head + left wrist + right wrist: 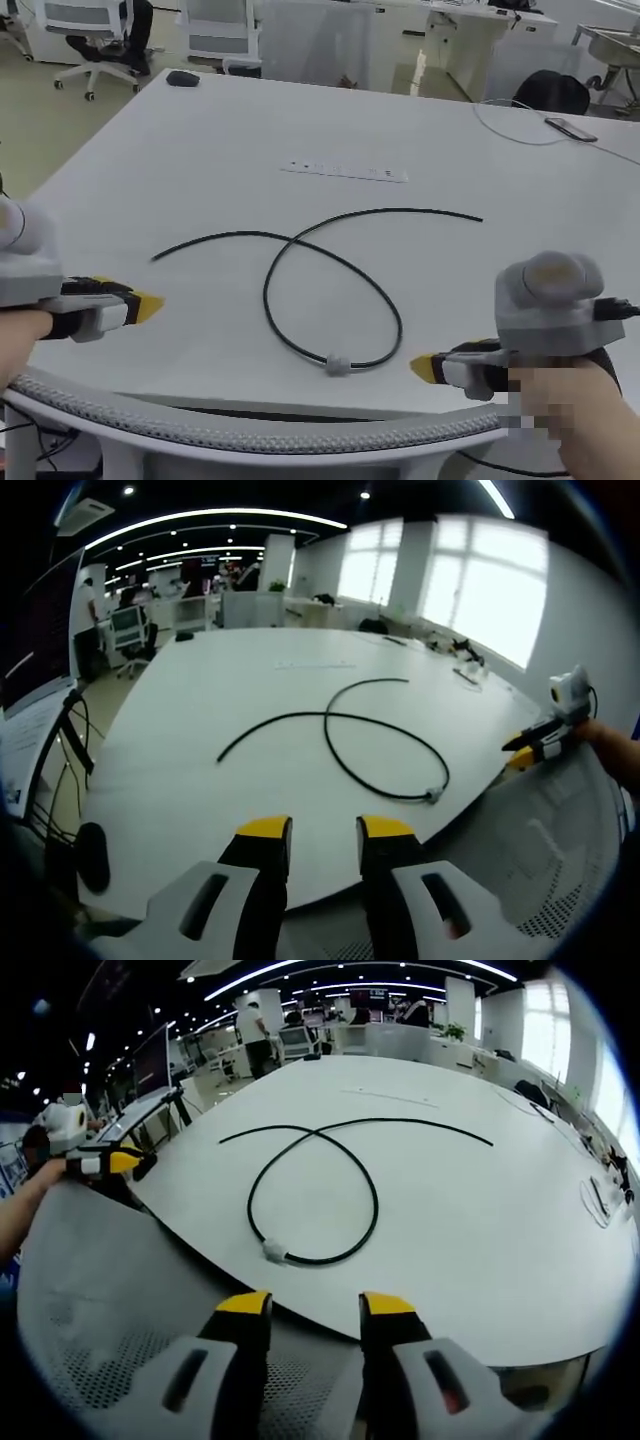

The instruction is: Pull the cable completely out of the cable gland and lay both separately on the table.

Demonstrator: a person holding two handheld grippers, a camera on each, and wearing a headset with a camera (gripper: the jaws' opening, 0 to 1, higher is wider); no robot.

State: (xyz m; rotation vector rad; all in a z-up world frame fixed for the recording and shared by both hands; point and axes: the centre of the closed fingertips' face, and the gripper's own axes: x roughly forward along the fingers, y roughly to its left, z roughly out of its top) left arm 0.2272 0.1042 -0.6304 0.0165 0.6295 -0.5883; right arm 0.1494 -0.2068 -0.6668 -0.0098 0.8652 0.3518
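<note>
A white surface (480, 290) is carrying a looped black cable (293, 240), with a pale cable gland (337, 365) sitting on it near the front edge. A flat white strip (345, 172) is lying farther back.

A small pale cable gland (337, 365) lies on the white tabletop (200, 160), threaded on the black cable (268, 290) at the near side of its loop. Beyond the gland the cable crosses itself, one end running off left and the other right. The right gripper (420, 368) is just right of the gland, its yellow tips pointing toward it without touching. The left gripper (152, 306) is well to the gland's left, holding nothing. Far beyond the gland lie a flat white strip (345, 172) and a dark mouse (183, 78).
</note>
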